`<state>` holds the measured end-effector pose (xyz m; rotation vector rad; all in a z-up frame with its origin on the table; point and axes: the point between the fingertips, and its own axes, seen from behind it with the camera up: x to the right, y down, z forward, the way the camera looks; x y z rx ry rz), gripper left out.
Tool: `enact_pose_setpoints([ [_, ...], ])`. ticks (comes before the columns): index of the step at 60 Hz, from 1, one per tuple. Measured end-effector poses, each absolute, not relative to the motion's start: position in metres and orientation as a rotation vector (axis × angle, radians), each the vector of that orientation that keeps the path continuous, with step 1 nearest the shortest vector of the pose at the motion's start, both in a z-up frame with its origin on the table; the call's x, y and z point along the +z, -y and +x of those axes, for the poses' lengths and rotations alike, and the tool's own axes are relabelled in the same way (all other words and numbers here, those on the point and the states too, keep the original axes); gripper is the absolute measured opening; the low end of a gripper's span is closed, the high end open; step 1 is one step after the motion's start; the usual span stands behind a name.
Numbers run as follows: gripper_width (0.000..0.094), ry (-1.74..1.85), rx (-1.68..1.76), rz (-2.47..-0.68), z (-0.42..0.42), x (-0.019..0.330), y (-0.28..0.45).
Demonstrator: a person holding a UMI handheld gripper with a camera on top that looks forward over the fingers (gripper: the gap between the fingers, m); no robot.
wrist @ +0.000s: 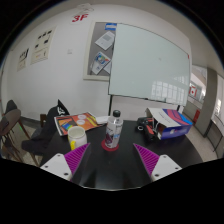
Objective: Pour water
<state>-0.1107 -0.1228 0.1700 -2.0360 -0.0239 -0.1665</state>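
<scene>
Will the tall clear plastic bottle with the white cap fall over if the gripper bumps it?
Probably, if hit high: the clear plastic bottle stands tall and narrow on the dark table. It looks light, so it may slide or tip. The open gripper has not reached it.

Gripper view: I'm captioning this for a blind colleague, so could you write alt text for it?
A clear water bottle stands on a dark table just ahead of the open gripper, with a pink cup by its left finger. Beyond are colourful boxes, a chair and a whiteboard on the wall.
</scene>
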Motion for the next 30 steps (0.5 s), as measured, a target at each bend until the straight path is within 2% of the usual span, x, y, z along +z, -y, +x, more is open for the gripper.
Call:
enact_pose_setpoints([
  [14, 0.0847, 0.017, -0.185, -2.032, -0.126, 0.190, 0.188],
  [30, 0.0846, 0.007, -0.198, -2.010, -0.124, 0.203, 0.202],
])
